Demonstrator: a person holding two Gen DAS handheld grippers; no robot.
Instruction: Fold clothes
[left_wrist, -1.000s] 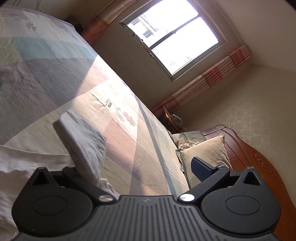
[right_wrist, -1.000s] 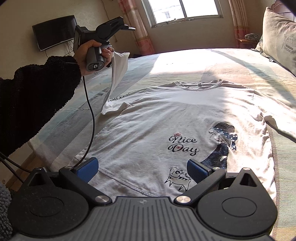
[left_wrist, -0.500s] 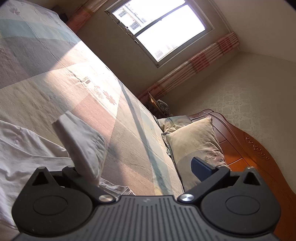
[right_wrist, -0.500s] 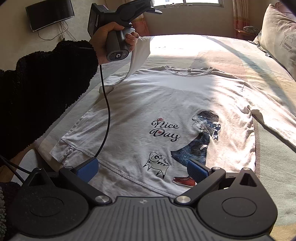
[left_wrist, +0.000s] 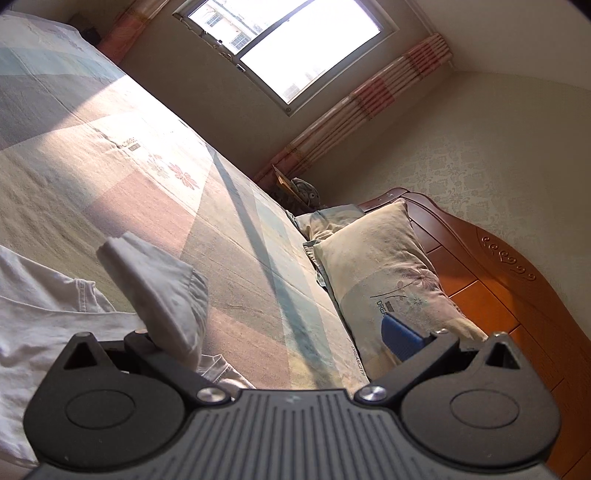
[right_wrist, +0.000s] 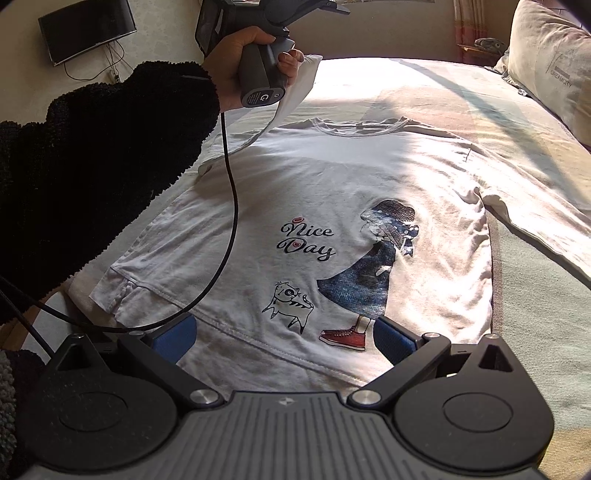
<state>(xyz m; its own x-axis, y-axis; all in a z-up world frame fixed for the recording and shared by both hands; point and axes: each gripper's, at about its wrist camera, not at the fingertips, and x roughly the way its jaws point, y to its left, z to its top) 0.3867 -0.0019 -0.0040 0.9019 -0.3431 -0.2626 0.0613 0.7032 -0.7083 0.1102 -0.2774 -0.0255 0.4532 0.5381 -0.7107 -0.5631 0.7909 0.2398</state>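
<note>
Since the earlier frame, left gripper (right_wrist: 273, 22) carried the pinched sleeve (left_wrist: 159, 295) inward over the T-shirt (right_wrist: 314, 206), flat on bed (right_wrist: 524, 314). Right gripper (right_wrist: 284, 336), spread, hovers at the hem, collar-to-hem axis straight ahead.

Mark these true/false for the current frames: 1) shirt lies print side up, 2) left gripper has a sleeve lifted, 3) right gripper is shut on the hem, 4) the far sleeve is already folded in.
1) True. The white shirt lies flat on the bed, print up.
2) True. The left gripper carries the sleeve off the bed; the sleeve drapes over one finger.
3) False. The right gripper is open above the hem, gripping nothing.
4) False. The other sleeve lies spread out to the side.
</note>
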